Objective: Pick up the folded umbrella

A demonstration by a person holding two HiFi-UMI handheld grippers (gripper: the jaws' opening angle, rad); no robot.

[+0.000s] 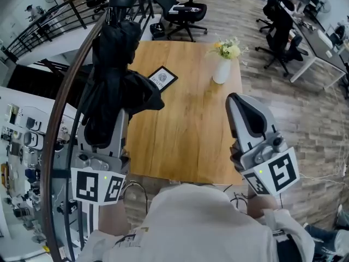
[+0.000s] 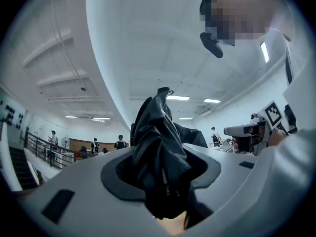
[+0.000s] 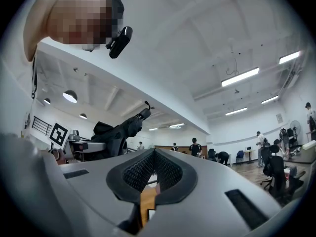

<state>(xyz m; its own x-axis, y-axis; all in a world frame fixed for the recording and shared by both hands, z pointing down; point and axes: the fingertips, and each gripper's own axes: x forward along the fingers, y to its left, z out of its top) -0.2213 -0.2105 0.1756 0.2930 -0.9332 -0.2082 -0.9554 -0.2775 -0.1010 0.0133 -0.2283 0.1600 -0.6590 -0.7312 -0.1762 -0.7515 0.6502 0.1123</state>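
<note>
The folded black umbrella [image 1: 117, 75] stands upright in the air, its loose canopy bunched around the shaft. My left gripper [image 1: 106, 121] is shut on its lower part, at the left of the head view, over the table's near-left corner. In the left gripper view the black fabric [image 2: 160, 157] fills the space between the grey jaws. My right gripper [image 1: 246, 116] is raised at the right, above the table's near-right edge, shut with nothing in it; its ribbed pads [image 3: 163, 172] meet at the tips. The right gripper view also shows the umbrella [image 3: 121, 132], off to the left.
A wooden table [image 1: 185, 124] lies below, with a white vase of flowers [image 1: 222, 69] and a dark framed card [image 1: 162, 78] at its far end. A curved railing [image 1: 57, 130] runs along the left. Office chairs [image 1: 185, 12] and desks [image 1: 316, 42] stand beyond.
</note>
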